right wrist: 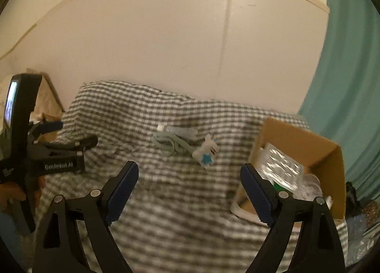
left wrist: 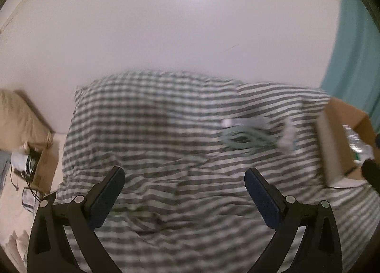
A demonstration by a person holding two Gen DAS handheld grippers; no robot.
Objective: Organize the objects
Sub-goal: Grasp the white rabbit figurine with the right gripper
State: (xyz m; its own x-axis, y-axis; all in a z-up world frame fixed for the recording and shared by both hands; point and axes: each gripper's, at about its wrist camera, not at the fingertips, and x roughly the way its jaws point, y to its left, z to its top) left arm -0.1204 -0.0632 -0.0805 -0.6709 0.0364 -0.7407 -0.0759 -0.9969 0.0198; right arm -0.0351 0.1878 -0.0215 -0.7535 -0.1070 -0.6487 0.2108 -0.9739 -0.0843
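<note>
A pale green coiled cable (right wrist: 169,144) lies on the checked bedcover (right wrist: 166,201), with a grey tube (right wrist: 179,130) just behind it and a small white toy with a blue star (right wrist: 206,151) to its right. All three also show, blurred, in the left wrist view: cable (left wrist: 247,140), tube (left wrist: 244,122), toy (left wrist: 287,138). My left gripper (left wrist: 185,178) is open and empty above the bedcover (left wrist: 166,154); it also shows in the right wrist view (right wrist: 71,135). My right gripper (right wrist: 190,175) is open and empty, short of the items.
An open cardboard box (right wrist: 315,151) with silver packets and white things stands on the bed at the right; it also shows in the left wrist view (left wrist: 332,144). Another cardboard box (left wrist: 42,168) with cables is on the floor left. A teal curtain (right wrist: 351,106) hangs right.
</note>
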